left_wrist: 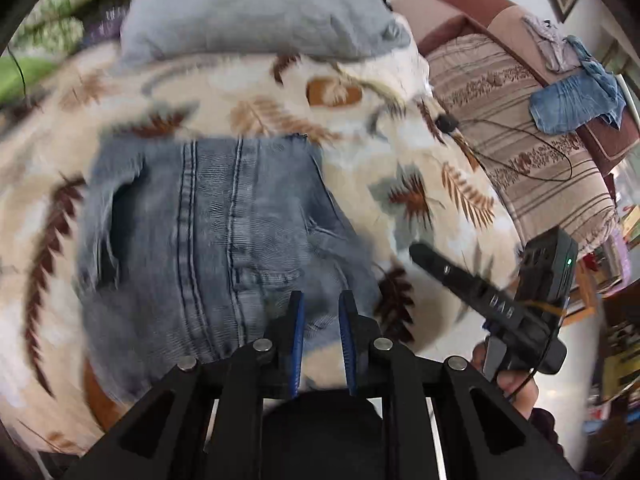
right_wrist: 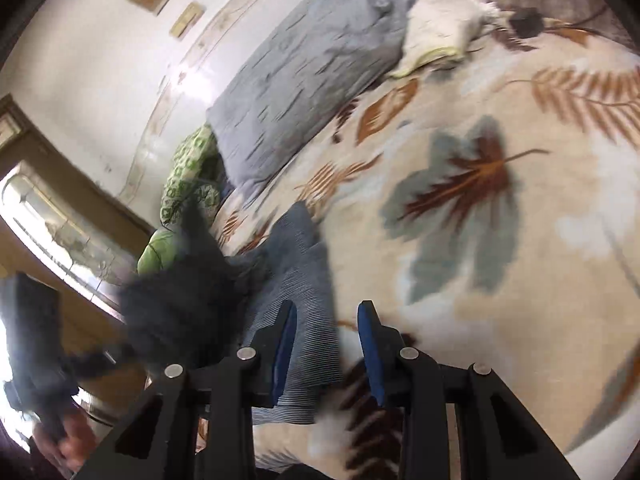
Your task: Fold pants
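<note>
The jeans (left_wrist: 208,232) lie folded on the leaf-print blanket (left_wrist: 440,184), just beyond my left gripper (left_wrist: 321,308), whose jaws stand slightly apart on nothing. My right gripper (right_wrist: 326,316) also gapes empty over the denim's right edge. If I grab only the top layer, I judge the fold could drag open.

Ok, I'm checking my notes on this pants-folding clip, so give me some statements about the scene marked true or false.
1. The jeans lie on a leaf-patterned blanket. True.
2. The pillow beyond the jeans is red. False: it is grey.
3. A blue cloth is draped on the sofa. True.
4. The left claw has its pads pressed together. False: a gap shows between them.
</note>
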`<state>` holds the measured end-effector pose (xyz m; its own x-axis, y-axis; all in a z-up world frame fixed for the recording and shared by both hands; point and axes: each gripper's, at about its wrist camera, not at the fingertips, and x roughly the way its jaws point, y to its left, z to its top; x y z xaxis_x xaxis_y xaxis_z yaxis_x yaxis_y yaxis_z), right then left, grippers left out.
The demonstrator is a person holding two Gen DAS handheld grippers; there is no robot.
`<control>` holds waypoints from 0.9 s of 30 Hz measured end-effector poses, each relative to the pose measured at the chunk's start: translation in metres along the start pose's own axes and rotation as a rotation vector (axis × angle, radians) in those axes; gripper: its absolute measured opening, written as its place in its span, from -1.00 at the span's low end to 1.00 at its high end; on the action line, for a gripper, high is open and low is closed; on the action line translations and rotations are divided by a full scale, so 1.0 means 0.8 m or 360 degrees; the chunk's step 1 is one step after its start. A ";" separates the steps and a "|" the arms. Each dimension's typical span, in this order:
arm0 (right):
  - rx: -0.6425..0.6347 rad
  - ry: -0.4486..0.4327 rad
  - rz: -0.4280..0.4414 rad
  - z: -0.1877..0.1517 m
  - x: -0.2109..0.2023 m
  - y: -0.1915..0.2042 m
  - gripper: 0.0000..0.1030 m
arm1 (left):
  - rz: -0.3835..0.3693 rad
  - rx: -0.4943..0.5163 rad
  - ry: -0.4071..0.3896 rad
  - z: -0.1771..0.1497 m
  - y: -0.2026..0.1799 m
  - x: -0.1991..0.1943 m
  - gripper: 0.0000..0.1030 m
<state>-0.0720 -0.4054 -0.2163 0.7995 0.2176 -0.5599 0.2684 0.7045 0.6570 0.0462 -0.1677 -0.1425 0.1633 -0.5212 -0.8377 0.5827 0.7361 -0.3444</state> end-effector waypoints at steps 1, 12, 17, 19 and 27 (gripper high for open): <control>-0.0001 -0.0007 -0.0009 0.001 -0.003 -0.002 -0.32 | -0.0025 0.0002 -0.0003 -0.003 0.000 -0.004 -0.68; -0.0171 0.0064 0.0076 -0.007 0.017 0.058 -0.33 | 0.0364 -0.0098 -0.0313 -0.017 0.089 -0.088 -0.07; -0.0327 0.0141 0.0111 -0.023 0.049 0.120 -0.33 | 0.0448 -0.0153 -0.0183 -0.033 0.114 -0.051 -0.07; -0.0433 0.0195 0.0083 -0.038 0.064 0.143 -0.33 | 0.0464 -0.0133 -0.0143 -0.039 0.113 -0.036 -0.07; -0.0531 0.0350 -0.0166 -0.079 0.101 0.135 -0.31 | 0.0450 -0.0095 -0.0160 -0.058 0.124 -0.012 0.26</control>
<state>-0.0122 -0.2690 -0.2226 0.6334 0.2469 -0.7334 0.1241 0.9030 0.4112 0.0654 -0.0698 -0.1884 0.3922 -0.3298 -0.8587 0.4554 0.8807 -0.1302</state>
